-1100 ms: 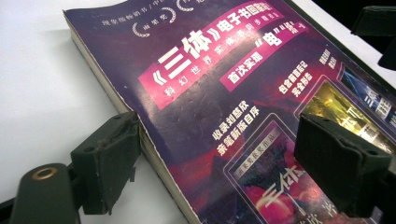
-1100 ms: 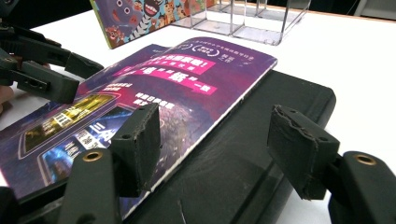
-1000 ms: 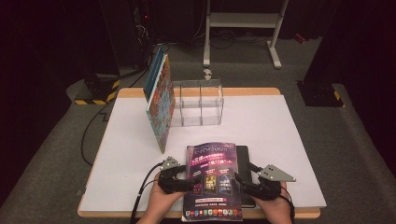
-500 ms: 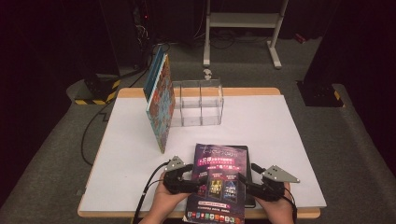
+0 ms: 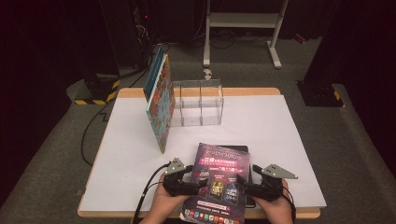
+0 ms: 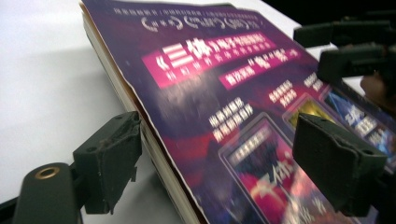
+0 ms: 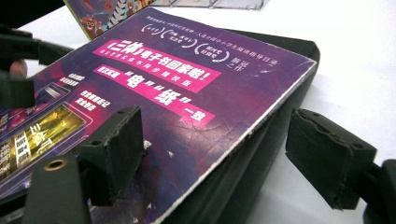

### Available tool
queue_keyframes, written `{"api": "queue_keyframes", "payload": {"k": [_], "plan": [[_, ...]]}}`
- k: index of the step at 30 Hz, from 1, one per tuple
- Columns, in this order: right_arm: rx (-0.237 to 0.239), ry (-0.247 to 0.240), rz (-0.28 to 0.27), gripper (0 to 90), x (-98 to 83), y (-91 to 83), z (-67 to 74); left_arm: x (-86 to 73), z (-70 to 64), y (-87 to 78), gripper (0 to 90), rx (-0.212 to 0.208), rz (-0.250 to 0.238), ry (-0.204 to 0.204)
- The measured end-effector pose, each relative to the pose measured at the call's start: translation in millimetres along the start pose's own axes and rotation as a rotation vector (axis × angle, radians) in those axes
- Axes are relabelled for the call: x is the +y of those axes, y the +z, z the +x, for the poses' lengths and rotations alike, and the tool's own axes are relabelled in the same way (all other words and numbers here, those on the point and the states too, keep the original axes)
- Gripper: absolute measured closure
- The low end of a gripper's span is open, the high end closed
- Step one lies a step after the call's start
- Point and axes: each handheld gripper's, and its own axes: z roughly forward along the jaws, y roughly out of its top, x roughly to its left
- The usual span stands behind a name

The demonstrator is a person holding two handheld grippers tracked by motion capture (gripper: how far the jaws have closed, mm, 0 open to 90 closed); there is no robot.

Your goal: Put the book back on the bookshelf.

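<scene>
— Where's our purple book [image 5: 217,183]?

— At the desk's [image 5: 261,122] near edge, lying on a black case [image 7: 275,112], well short of the clear rack [image 5: 198,102]. Our left claw [image 5: 196,185] straddles its left edge, jaws apart; our right claw [image 5: 243,183] has just been opening, nothing pinched.

— Handling?

— Stiff but floppy-covered, glossy — likely slippery. We'd grip the thick page block, not the cover.
</scene>
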Motion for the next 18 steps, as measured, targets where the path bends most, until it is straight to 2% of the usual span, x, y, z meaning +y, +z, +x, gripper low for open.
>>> {"api": "queue_keyframes", "payload": {"k": [1,4,8,10,14,18], "plan": [[0.003,0.008,0.006,17.3,0.5,1.2,0.0,-1.7,-1.3,-0.1,16.1,0.004,-0.013,-0.010],[0.020,0.033,0.017,16.1,1.8,6.4,-1.4,-2.9,-3.3,-1.0,18.5,0.011,-0.023,0.006],[0.022,0.051,0.023,13.7,3.4,11.1,-3.3,-2.6,-5.8,-0.9,20.1,0.024,-0.013,0.033],[0.025,0.061,0.026,13.6,4.1,12.4,-4.5,-3.0,-8.7,-0.6,21.9,0.017,-0.022,0.049],[0.029,0.074,0.027,13.7,5.2,14.5,-7.5,-3.5,-15.0,1.0,24.9,0.024,-0.024,0.102],[0.031,0.082,0.026,13.9,5.6,15.3,-9.2,-2.9,-16.4,2.9,26.7,0.024,-0.021,0.108]]}}
